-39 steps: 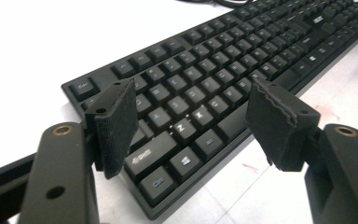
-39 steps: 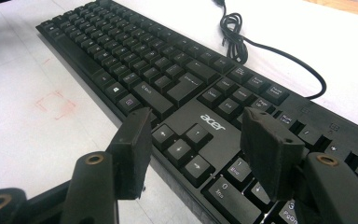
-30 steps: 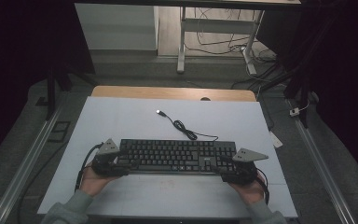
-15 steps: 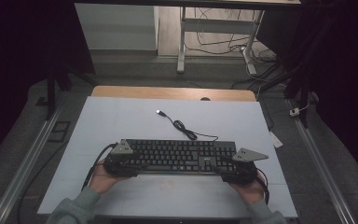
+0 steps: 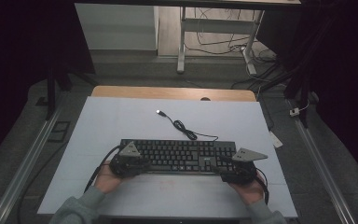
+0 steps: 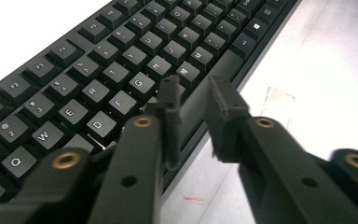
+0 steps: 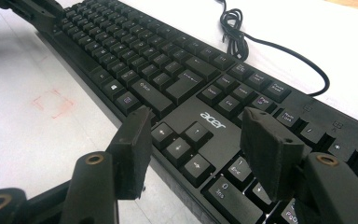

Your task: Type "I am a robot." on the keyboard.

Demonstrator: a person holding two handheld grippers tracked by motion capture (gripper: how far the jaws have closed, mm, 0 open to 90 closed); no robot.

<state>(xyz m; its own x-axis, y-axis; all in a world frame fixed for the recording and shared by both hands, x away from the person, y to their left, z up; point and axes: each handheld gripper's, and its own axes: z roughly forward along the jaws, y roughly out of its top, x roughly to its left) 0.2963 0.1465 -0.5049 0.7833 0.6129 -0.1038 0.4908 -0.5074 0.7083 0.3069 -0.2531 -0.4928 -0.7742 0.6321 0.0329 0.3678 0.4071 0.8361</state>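
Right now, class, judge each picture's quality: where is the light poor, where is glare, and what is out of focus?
High view: dim, room around the table nearly black, keyboard legends unreadable. Left gripper view: white surface beyond the keyboard blown out by glare; the near left tongs soft, keys sharp. Right gripper view: evenly lit, the right tongs blurred close to the lens, cable and "acer" logo clear.

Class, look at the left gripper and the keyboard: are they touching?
Cannot tell. In the left gripper view the left gripper, jaws just narrowed, hangs over the keyboard by the space bar; no contact or gap shows plainly.
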